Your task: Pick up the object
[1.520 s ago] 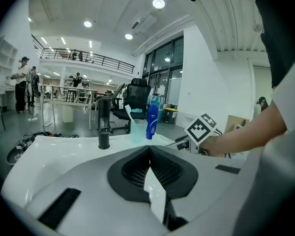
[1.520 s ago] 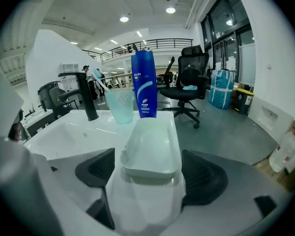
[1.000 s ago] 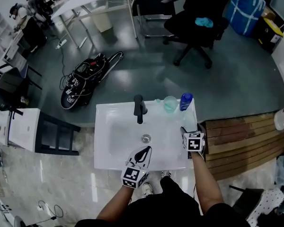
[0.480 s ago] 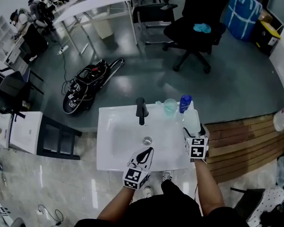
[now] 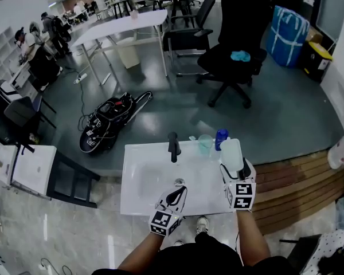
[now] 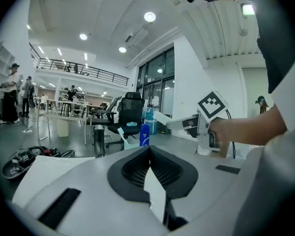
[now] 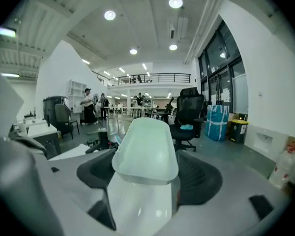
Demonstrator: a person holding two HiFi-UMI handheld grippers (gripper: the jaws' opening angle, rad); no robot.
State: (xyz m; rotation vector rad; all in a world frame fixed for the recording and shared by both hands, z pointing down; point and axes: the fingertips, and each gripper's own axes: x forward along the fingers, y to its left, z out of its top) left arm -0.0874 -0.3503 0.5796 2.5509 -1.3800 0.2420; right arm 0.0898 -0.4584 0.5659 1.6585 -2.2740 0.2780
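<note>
Jaws of the right gripper (image 5: 234, 166) squeeze one end of a pale plastic dish (image 5: 230, 150). It looks light, smooth, maybe slippery. The left gripper (image 5: 174, 193) is closed, empty.

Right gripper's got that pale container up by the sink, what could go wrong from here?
The pale container, smooth-looking, sticks out past the jaws of the right gripper, so it might slip or tilt and drop onto the sink. The blue bottle and clear cup stand close ahead of it; a forward swing could knock them over.

support: white sink (image 5: 143, 182) | back rim: black faucet (image 5: 173, 145), clear cup (image 5: 204, 144), blue bottle (image 5: 221, 138)
</note>
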